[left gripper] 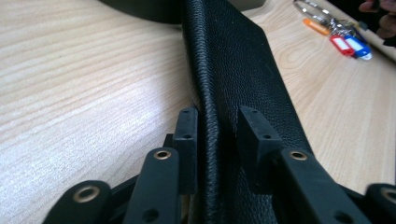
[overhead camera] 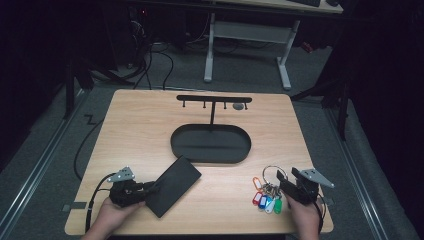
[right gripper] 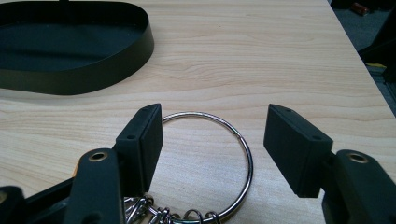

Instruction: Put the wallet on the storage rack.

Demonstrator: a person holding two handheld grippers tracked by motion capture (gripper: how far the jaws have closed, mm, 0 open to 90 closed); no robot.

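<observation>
At the near left of the table (overhead camera: pixel 150 125), the left gripper (left gripper: pixel 214 123) has its jaws pressed on the near edge of the black wallet (overhead camera: pixel 172 185), which lies flat and angled toward the oval black tray (overhead camera: pixel 180 145) at the centre; gripping the thin edge likely lets it be lifted. At the near right, the right gripper (right gripper: pixel 212 135) stands with jaws apart around the big key ring (right gripper: pixel 243 154), its coloured tags (overhead camera: pixel 265 201) beside it, seemingly poised to pinch it for the hook stand (overhead camera: pixel 214 99) at the far side.

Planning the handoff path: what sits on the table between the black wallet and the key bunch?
Nothing: in the high view, bare wood separates the black wallet from the key bunch; the oval tray lies farther back.
</observation>
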